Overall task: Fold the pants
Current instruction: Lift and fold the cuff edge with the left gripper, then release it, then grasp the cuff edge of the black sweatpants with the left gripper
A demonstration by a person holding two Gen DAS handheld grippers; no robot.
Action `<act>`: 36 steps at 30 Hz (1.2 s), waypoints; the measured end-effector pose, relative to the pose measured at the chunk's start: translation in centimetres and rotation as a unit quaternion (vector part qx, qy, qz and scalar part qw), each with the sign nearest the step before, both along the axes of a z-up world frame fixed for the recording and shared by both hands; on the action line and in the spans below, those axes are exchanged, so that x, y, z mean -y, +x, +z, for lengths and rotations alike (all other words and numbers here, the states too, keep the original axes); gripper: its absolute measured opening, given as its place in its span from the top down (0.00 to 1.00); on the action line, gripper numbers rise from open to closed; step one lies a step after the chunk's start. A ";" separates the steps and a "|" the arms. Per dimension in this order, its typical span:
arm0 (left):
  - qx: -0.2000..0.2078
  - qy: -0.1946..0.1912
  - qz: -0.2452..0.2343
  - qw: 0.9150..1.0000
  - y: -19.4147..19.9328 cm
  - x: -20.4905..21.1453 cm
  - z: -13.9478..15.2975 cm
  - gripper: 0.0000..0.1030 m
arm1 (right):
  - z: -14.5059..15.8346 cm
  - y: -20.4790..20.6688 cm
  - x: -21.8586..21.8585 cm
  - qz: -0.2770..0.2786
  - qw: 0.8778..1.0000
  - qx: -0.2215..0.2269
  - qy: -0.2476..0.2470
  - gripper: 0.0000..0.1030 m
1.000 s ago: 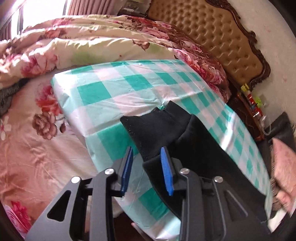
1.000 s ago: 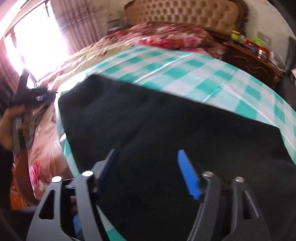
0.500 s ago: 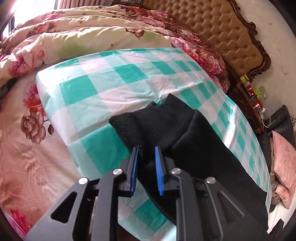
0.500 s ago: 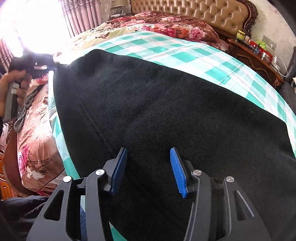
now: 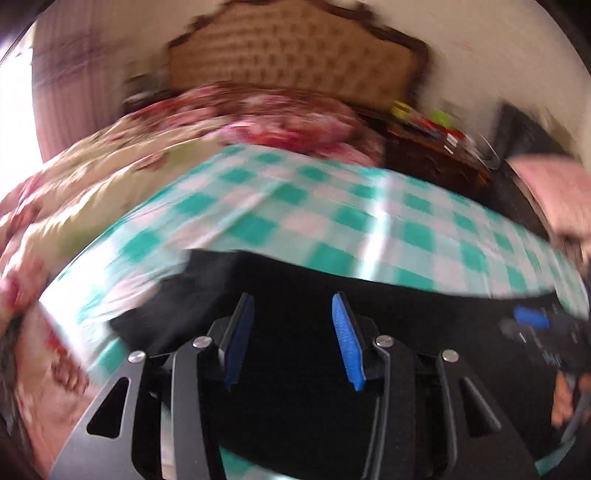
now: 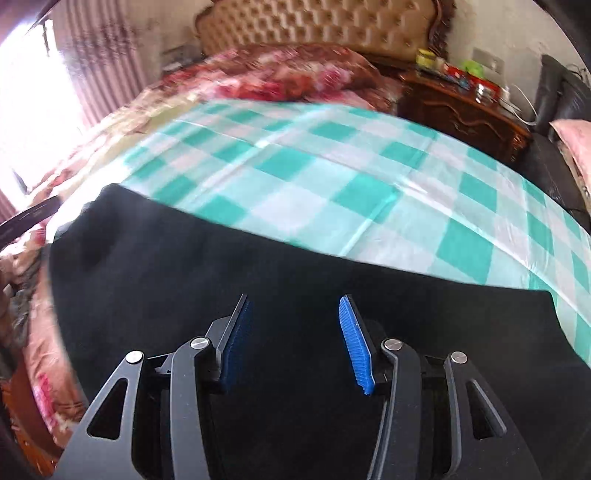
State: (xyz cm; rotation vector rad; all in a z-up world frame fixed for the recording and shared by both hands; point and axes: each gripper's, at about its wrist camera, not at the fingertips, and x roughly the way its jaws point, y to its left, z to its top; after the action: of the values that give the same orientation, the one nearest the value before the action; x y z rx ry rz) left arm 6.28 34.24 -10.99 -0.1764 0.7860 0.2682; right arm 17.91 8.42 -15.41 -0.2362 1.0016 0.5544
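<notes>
Black pants (image 5: 406,306) lie along the near side of a green-and-white checked cloth (image 5: 295,206) on the bed. My left gripper (image 5: 291,299) hovers over the dark fabric. Its jaws are opening and nothing shows pinched between the blue pads, though this view is blurred. In the right wrist view the pants (image 6: 184,277) fill the lower half. My right gripper (image 6: 294,299) stands over them with its jaws closing, the pads still apart and not pressing cloth. The right gripper (image 5: 535,321) also shows at the edge of the left view, held by a hand (image 5: 565,398).
A floral quilt (image 5: 110,173) is heaped at the far left of the bed. A tufted headboard (image 6: 314,26) stands behind it. A wooden nightstand (image 6: 461,107) with small items and a pink pillow (image 6: 572,136) sit to the right. Bright curtains (image 6: 92,55) hang at left.
The left gripper pinched the pants' cuff edge half a second ago; now its jaws stand apart and it has swung and rolled over the pants. The right gripper's jaws have narrowed and it has shifted.
</notes>
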 end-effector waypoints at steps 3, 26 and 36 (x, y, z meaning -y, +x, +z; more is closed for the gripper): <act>-0.012 0.001 -0.082 0.997 3.2 4.7 -1.0 0.70 | 0.0 0.0 -0.1 0.004 1.000 0.010 -0.005 0.57; -0.039 -0.013 0.014 0.999 5.9 1.7 -3.1 0.72 | -0.1 -0.9 1.0 -0.022 1.000 -0.016 -0.008 0.56; -0.050 -0.001 0.120 0.992 -3.0 -6.7 -2.8 0.74 | -0.4 -1.4 0.7 -0.020 1.000 -0.003 -0.022 0.55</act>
State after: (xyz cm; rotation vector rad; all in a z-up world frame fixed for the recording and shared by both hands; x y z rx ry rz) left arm 3.26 40.92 -13.81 -0.2610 0.8647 0.5072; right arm 16.54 7.73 -15.85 -0.2536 1.0239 0.4971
